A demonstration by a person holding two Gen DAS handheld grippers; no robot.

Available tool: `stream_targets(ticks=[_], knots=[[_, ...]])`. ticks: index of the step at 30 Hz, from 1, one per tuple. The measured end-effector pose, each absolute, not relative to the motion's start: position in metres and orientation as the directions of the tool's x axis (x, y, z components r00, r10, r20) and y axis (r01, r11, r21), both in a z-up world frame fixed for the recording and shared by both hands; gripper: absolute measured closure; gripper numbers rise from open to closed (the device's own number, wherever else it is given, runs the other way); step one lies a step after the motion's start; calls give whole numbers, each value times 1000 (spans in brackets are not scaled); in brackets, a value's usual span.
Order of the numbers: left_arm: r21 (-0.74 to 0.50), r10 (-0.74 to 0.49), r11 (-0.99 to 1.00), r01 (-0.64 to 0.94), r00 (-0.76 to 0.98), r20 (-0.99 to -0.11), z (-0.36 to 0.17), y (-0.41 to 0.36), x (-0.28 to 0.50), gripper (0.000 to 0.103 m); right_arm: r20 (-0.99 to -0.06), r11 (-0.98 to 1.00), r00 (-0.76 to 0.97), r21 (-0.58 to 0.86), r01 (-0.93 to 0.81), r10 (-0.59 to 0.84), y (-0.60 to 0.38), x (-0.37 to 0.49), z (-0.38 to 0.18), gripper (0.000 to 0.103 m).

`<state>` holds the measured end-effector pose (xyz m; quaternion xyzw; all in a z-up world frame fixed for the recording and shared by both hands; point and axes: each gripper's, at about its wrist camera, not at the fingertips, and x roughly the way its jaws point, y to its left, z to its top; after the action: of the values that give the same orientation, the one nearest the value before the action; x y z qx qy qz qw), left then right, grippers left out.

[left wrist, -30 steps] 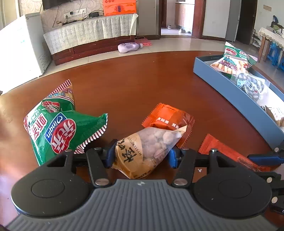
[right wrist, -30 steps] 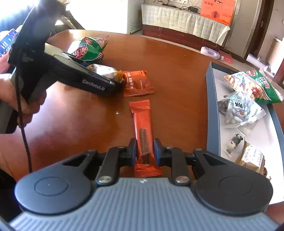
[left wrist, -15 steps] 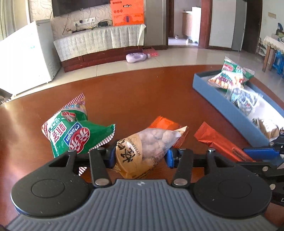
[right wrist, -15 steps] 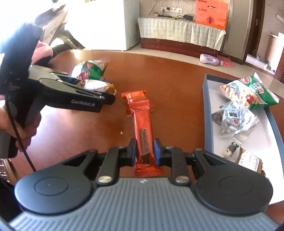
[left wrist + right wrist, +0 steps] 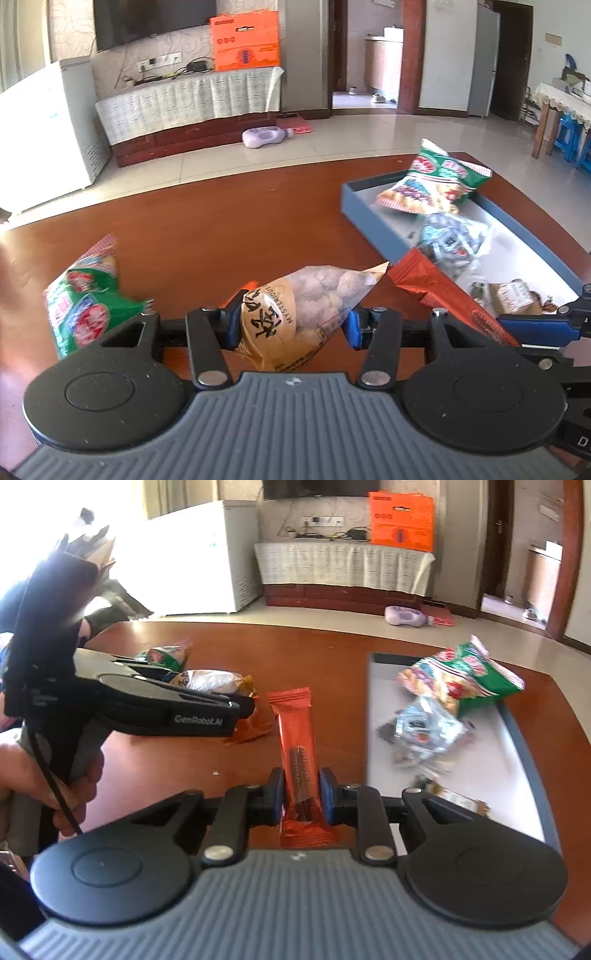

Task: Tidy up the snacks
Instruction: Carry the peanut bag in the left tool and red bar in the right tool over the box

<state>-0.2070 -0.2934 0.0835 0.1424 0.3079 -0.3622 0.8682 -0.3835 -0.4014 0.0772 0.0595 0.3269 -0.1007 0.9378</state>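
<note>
Both tools loaded: left tool (image 5: 291, 325) clamps nut bag (image 5: 306, 306), right tool (image 5: 302, 794) pinches orange bar (image 5: 297, 738). Carry level over blue tray (image 5: 373, 221) wall; release inside, clear of packets.

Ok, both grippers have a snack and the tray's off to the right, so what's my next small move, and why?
Probably carry the right gripper and its orange bar right, over the blue tray. The bar is clamped and clear of the table, and the tray's near end shows bare floor. The left gripper, holding the nut bag, can follow.
</note>
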Motion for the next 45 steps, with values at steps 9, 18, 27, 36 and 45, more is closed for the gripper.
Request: stream_targets(ticks=[9, 18, 27, 36, 45], knots=[[26, -581, 642, 766, 508, -636, 85, -337, -231, 46, -615, 946, 758, 58, 318, -218, -437, -411, 82, 79], [21, -623, 588, 808, 470, -626, 84, -373, -251, 46, -620, 931, 740, 44, 363, -260, -458, -428, 80, 79], [1, -649, 555, 832, 434, -625, 78, -399, -263, 46, -618, 909, 726, 41, 414, -302, -476, -439, 78, 79], [-18, -659, 551, 835, 421, -624, 73, -422, -254, 46, -625, 900, 717, 50, 432, -310, -488, -443, 74, 79], [-57, -676, 531, 845, 383, -630, 60, -455, -247, 46, -639, 890, 704, 63, 451, -311, -496, -445, 70, 79]])
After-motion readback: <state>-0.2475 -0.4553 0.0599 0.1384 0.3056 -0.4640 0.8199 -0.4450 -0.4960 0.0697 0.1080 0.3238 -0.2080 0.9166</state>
